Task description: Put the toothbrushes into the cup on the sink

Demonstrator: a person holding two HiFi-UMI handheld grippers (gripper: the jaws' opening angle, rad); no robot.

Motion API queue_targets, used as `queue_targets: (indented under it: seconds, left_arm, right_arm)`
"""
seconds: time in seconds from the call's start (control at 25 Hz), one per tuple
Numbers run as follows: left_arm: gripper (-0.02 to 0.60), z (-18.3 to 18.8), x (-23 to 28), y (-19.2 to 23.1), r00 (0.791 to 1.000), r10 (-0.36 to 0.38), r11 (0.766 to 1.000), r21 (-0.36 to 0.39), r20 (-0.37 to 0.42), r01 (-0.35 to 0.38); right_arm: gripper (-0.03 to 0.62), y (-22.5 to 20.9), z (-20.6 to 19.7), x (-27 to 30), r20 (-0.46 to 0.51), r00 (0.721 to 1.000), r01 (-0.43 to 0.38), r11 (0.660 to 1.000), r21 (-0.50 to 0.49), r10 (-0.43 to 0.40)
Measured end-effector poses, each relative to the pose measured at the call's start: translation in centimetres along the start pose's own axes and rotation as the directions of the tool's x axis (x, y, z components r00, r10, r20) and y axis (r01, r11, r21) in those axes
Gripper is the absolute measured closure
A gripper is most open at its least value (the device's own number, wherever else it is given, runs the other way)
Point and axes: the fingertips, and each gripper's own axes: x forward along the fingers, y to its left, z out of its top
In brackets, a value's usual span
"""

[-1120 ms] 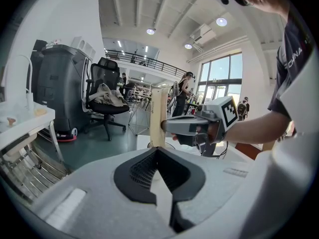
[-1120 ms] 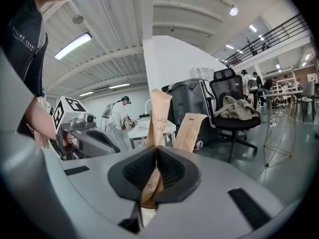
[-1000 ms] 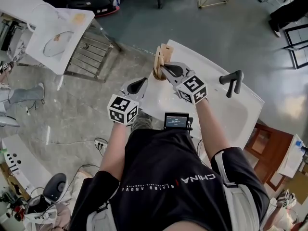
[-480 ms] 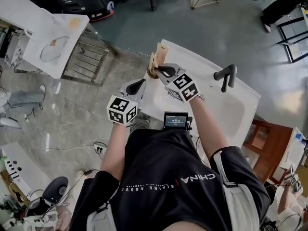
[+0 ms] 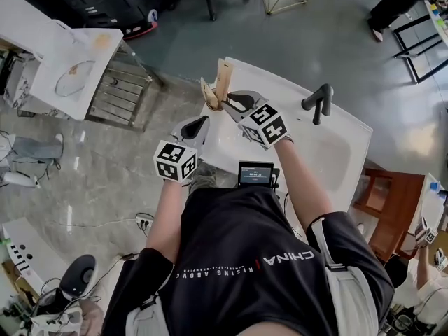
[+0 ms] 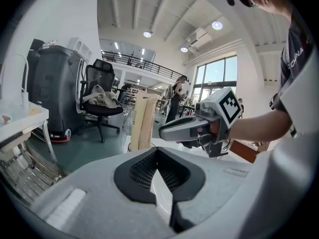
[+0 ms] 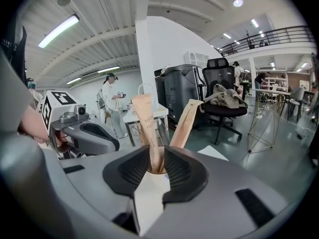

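Two toothbrushes in tan paper packs stand upright in a small cup at the near left corner of the white sink. One pack leans right. My right gripper is at the cup; its jaws have just been opening and now stand open on either side of the upright pack's base without pressing it. My left gripper hovers just left of the sink, open and empty, pointing towards the packs and the right gripper.
A dark faucet rises at the sink's far side. A small screen device sits at the sink's near edge. A white table with a metal rack stands to the left, with an office chair beyond.
The right gripper's jaws have opened at the cup. The two packs, close together before, now lean apart. The left gripper has stayed put.
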Motion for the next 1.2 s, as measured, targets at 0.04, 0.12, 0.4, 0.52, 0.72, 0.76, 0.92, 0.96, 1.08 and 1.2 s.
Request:
queue_targets:
  seconds: [0.04, 0.12, 0.4, 0.52, 0.72, 0.76, 0.92, 0.96, 1.08, 1.2]
  left_arm:
    - [0.574, 0.0, 0.0, -0.1, 1.000, -0.001, 1.000, 0.001, 0.001, 0.001]
    - [0.574, -0.1, -0.1, -0.4, 1.000, -0.003, 1.000, 0.004, 0.001, 0.003]
    - [0.574, -0.3, 0.0, -2.2, 1.000, -0.026, 1.000, 0.012, 0.009, 0.026]
    - [0.574, -0.4, 0.2, -3.1, 0.999, -0.033, 0.999, 0.010, 0.016, 0.033]
    - [0.574, -0.8, 0.6, -4.4, 0.999, -0.036, 0.999, -0.006, 0.026, 0.037]
    - [0.574, -0.9, 0.7, -4.6, 0.999, -0.037, 0.999, -0.003, 0.025, 0.038]
    - [0.574, -0.9, 1.2, -6.0, 0.999, -0.046, 0.999, 0.022, 0.022, 0.046]
    - [0.574, -0.9, 1.3, -6.3, 0.999, -0.046, 0.999, 0.023, 0.020, 0.046]
    - [0.574, -1.0, 1.6, -6.7, 1.000, -0.027, 1.000, 0.017, 0.010, 0.027]
    - [0.574, -1.1, 1.7, -6.7, 1.000, -0.006, 1.000, 0.014, 0.008, 0.005]
  right_arm:
    - [0.497, 0.0, -0.1, -0.4, -0.007, 1.000, 0.001, 1.000, 0.015, -0.001]
    - [0.514, 0.2, -0.3, -1.2, -0.019, 1.000, 0.004, 0.999, 0.036, -0.004]
    - [0.585, -0.4, -1.7, -5.1, -0.042, 0.991, 0.125, 0.992, 0.014, -0.124]
    - [0.585, -0.6, -3.4, -7.3, -0.092, 0.982, 0.170, 0.985, 0.021, -0.167]
    - [0.585, -0.4, -5.1, -9.8, -0.109, 0.969, 0.226, 0.974, 0.020, -0.222]
    - [0.585, -0.5, -5.2, -10.3, -0.096, 0.968, 0.235, 0.972, 0.031, -0.231]
    - [0.586, -1.1, -5.8, -12.0, -0.059, 0.963, 0.264, 0.963, 0.053, -0.261]
    - [0.586, -1.1, -5.9, -12.4, -0.056, 0.963, 0.266, 0.962, 0.058, -0.263]
    - [0.586, -1.1, -5.9, -13.2, -0.037, 0.967, 0.256, 0.964, 0.075, -0.254]
    - [0.585, -0.7, -5.9, -13.3, -0.028, 0.970, 0.245, 0.966, 0.079, -0.243]
